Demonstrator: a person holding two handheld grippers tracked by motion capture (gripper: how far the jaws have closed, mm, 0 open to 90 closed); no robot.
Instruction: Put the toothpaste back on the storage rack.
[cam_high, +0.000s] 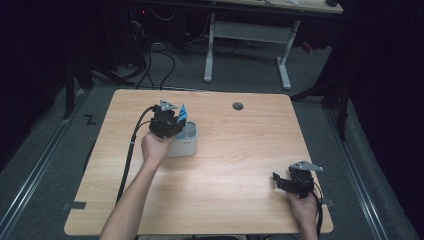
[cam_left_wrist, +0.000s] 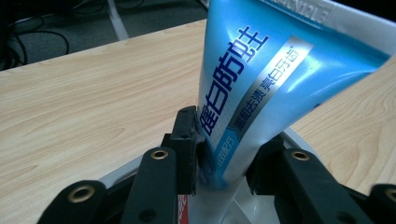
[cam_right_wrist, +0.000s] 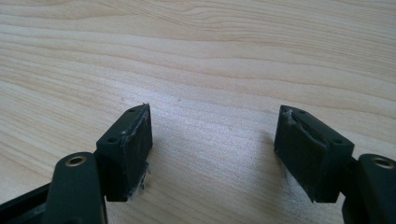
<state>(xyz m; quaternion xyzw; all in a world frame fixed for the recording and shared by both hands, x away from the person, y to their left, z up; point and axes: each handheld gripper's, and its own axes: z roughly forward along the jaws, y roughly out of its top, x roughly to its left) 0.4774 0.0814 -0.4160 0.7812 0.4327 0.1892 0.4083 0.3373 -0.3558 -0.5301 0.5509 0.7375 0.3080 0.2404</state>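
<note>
Standing at the left half of the tabletop (cam_high: 210, 165), a pale grey container (cam_high: 186, 142) surrounds the foot of a blue toothpaste tube (cam_left_wrist: 261, 84). The left tongs (cam_left_wrist: 224, 154) are clenched on this tube, which is tilted, glossy, with dark blue and silver print. Further right, the right tongs (cam_right_wrist: 212, 140) are released, low over bare light wood. Behind, grey floor, cables and a white desk frame (cam_high: 247, 40).

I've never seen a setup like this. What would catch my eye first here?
Most striking is the bright blue toothpaste tube with Chinese lettering, clamped between the jaws of the left gripper and standing in a small grey cup left of the table's middle. The right gripper rests near the wooden table's right front corner, jaws wide apart over bare wood.
</note>
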